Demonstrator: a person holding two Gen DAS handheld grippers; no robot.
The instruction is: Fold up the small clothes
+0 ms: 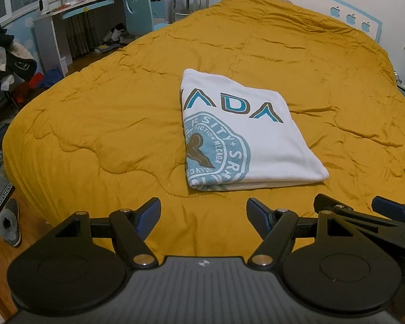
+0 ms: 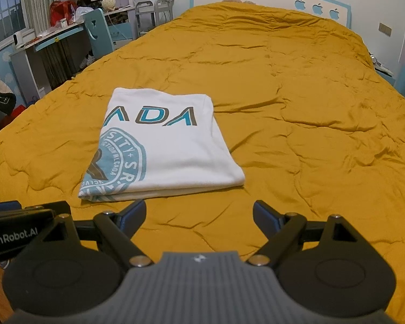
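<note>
Hovering side by side over quilt (image 1: 94,124) — left gripper (image 1: 203,210), right gripper (image 2: 199,212), fingers apart, empty — short of folded T-shirt (image 1: 245,137).

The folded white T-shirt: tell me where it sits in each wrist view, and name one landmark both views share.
Left wrist view: the folded white T-shirt lies centre-right on the mustard quilt, beyond the open left gripper.
Right wrist view: the T-shirt lies left of centre, beyond the open right gripper.
Shared landmark: the headboard's three blue apples.
</note>
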